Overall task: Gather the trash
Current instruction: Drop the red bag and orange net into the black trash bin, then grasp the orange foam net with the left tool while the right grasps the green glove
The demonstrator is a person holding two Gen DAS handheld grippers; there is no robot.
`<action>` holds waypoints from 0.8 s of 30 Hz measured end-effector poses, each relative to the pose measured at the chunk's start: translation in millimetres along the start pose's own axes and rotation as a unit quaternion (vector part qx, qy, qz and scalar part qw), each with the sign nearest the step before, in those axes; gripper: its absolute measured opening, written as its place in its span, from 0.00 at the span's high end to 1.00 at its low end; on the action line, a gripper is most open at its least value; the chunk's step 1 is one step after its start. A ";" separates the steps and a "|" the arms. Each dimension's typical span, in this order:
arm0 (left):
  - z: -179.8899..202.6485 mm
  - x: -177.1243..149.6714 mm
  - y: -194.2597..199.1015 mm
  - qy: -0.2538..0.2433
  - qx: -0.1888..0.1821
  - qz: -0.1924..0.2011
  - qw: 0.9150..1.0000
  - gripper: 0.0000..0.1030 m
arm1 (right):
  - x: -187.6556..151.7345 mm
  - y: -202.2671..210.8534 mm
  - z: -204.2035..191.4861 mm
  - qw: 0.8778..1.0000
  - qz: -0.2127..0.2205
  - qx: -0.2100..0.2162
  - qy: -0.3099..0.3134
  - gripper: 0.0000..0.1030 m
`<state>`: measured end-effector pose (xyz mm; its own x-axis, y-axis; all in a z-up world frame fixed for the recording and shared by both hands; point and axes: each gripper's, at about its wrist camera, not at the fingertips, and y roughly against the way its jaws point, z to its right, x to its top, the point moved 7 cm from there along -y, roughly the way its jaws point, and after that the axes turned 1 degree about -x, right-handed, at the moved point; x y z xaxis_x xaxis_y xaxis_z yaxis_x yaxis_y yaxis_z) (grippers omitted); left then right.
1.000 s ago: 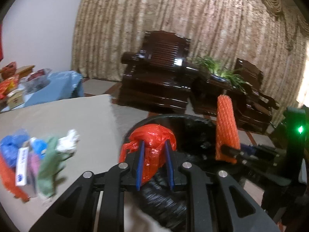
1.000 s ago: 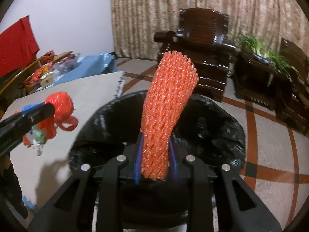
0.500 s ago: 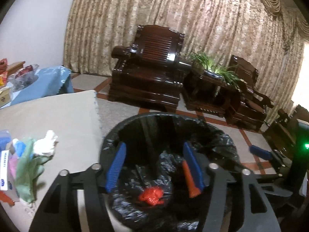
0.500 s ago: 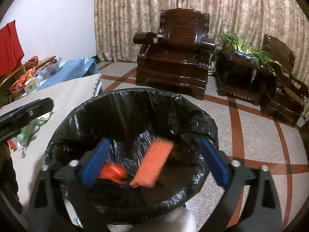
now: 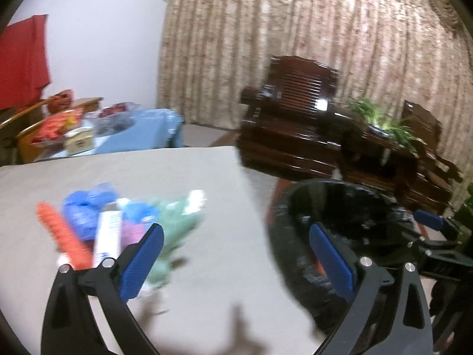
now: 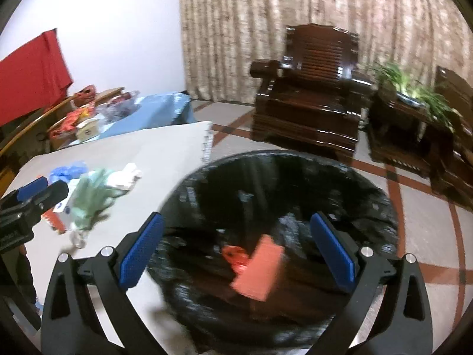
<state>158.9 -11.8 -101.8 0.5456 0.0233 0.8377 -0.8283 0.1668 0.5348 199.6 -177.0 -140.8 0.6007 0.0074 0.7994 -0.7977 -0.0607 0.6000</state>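
A black-lined trash bin [image 6: 381,195] stands beside the grey table [image 5: 207,177]. Inside it lie an orange foam net [image 6: 260,269] and a red plastic bag [image 6: 235,256]. My right gripper [image 6: 236,251] is open and empty above the bin. My left gripper [image 5: 236,257] is open and empty over the table edge, the bin [image 5: 369,201] to its right. A trash pile [image 5: 118,224] lies on the table: blue bags, an orange net [image 5: 63,236], a white box, green and white wrappers. The pile also shows in the right wrist view [image 6: 94,189].
A dark wooden armchair [image 6: 310,103] and a plant stand [image 6: 414,112] are behind the bin. A cluttered side table with a blue cloth [image 5: 139,130] is at the far left. A red cloth [image 6: 29,71] hangs on the wall.
Both grippers opened and dropped the red bag and the orange net into the bin. The left gripper then swung left toward the table pile; the right drew back a little.
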 end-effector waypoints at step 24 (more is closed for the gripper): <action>-170.4 -45.7 37.7 0.077 0.152 0.000 0.985 0.06 | -2.3 -64.0 -201.2 0.988 -0.026 0.116 0.099 0.06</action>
<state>124.4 161.4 -138.7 0.5388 0.1768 0.8237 -0.8154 -0.1363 0.5627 238.6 27.7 -174.9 0.5997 0.2094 0.7723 -0.7190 -0.2826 0.6349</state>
